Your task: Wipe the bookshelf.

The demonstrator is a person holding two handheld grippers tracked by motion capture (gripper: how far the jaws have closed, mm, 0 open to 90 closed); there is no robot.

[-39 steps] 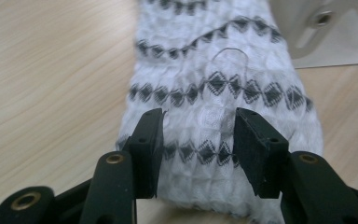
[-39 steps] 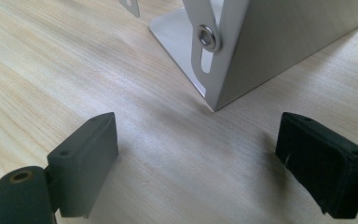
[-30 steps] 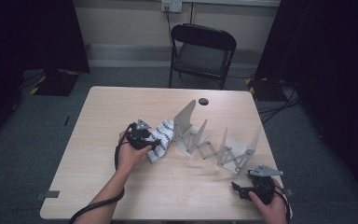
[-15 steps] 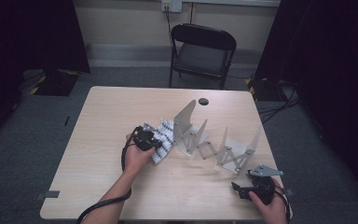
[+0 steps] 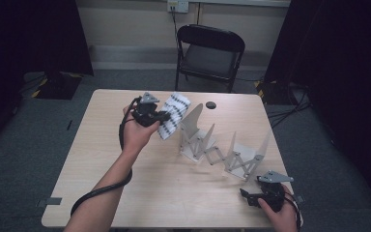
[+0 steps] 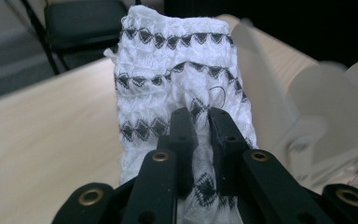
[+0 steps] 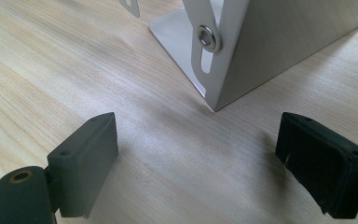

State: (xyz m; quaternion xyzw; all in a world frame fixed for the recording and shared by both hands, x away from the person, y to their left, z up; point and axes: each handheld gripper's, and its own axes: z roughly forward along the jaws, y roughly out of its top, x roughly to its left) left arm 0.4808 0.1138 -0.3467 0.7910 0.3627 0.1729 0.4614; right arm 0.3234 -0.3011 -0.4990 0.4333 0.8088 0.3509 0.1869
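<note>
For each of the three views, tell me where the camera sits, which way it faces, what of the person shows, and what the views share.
High view: above the person's side, looking forward and down on the table; both forearms enter from below, with the left tongs and right tongs.
Left gripper view: rides the left tongs, looking along black jaws pinching a patterned white cloth.
Right gripper view: rides the right tongs, low over the wood, jaws apart, facing the folding metal rack.
Shared: cloth, rack and tabletop also show from above.
</note>
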